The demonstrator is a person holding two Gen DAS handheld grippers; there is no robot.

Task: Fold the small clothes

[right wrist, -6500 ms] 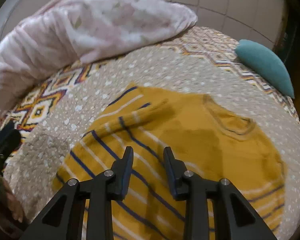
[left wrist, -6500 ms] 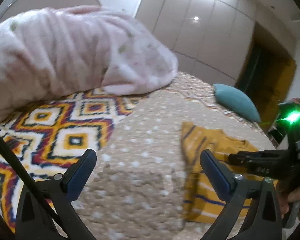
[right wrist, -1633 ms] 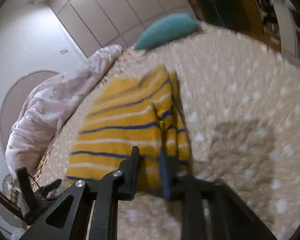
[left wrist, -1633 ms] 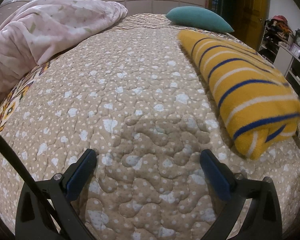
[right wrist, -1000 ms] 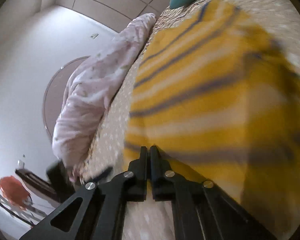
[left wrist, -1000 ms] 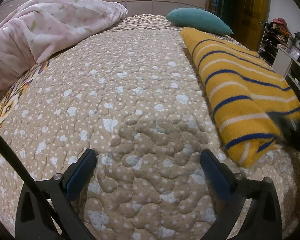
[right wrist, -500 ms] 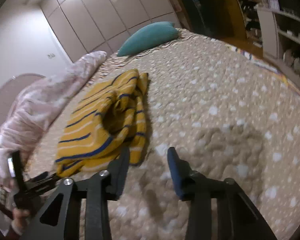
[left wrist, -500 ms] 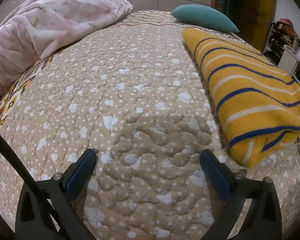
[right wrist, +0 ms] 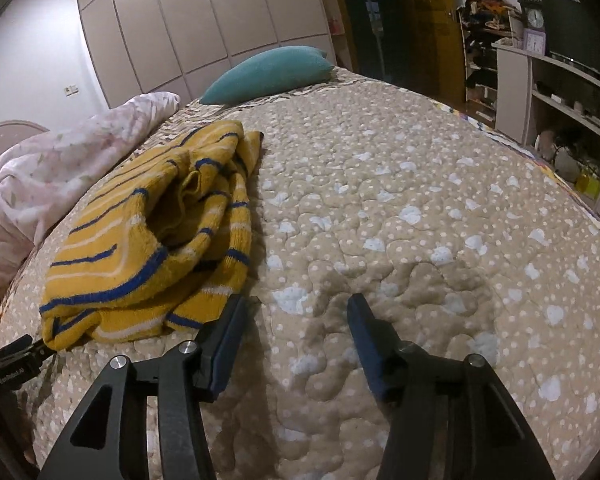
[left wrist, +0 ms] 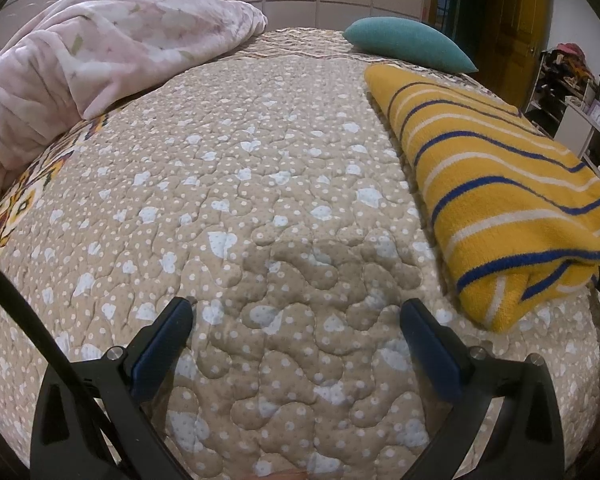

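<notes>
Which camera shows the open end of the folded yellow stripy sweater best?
The right wrist view: there the sweater faces the camera with its layers gaping open, so the inside folds show. The left wrist view shows only the sweater's smooth striped top and one rolled edge.

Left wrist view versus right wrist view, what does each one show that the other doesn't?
Only the left wrist view shows the open left gripper and the sweater's smooth folded side. Only the right wrist view shows the open right gripper, the sweater's loose, bunched layers, and the shelves. Both show the sweater, teal pillow, pink blanket and dotted bedspread.
</notes>
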